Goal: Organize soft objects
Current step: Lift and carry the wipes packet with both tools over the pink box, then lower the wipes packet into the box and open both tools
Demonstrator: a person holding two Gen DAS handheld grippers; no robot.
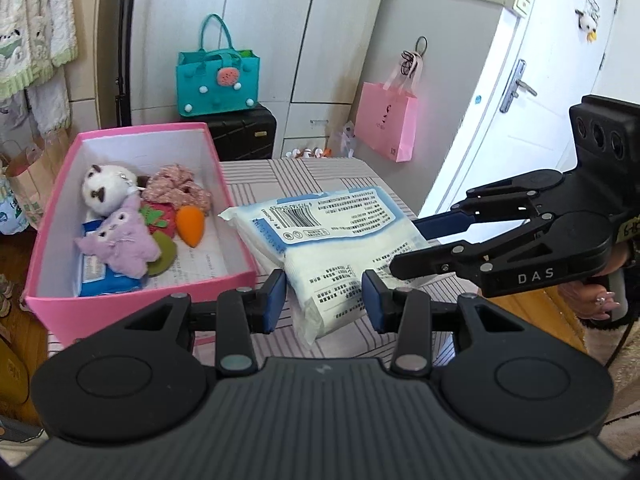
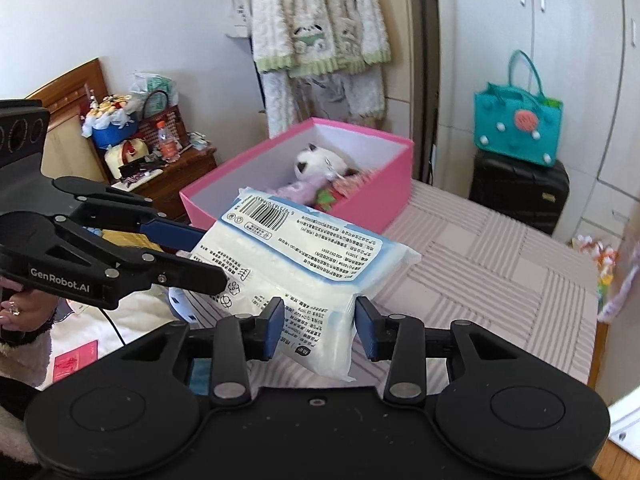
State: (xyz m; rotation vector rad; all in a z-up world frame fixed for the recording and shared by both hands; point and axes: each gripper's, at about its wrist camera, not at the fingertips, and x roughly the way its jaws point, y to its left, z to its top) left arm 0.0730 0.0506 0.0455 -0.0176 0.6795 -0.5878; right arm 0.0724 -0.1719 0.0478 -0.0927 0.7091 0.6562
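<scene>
tissue pack (image 1: 332, 248), a soft white plastic-wrapped bundle with a blue printed label, hung in the air between two hand-held claws, above a table (image 1: 344, 172) covered in a striped pinkish cloth. left claw (image 1: 325, 300) gripped one end of the pack, its blue pads narrowed onto the wrapper. right claw (image 2: 320, 322) sat around the other end; its left pad touched the plastic while a sliver of gap showed at the right pad, so its grip looked loose. two claws on one limp pack made sense, since a single pinch would have let it sag and fold.

pink box (image 1: 132, 136) stood open just beside the pack on the same table. inside lay a white cat plush (image 1: 108, 188), a purple plush (image 1: 118, 242), an orange carrot toy (image 1: 191, 225), a floral scrunchie (image 1: 176, 188) and a blue packet (image 1: 102, 278) at the bottom. free space showed along the box's right side, the likely spot for the pack.

a teal felt bag (image 1: 218, 80) sat on a black suitcase (image 1: 244, 132) behind, and a pink paper bag (image 1: 386, 120) hung by the cupboards. a person's hand (image 1: 600, 300) held the right claw's grip.
</scene>
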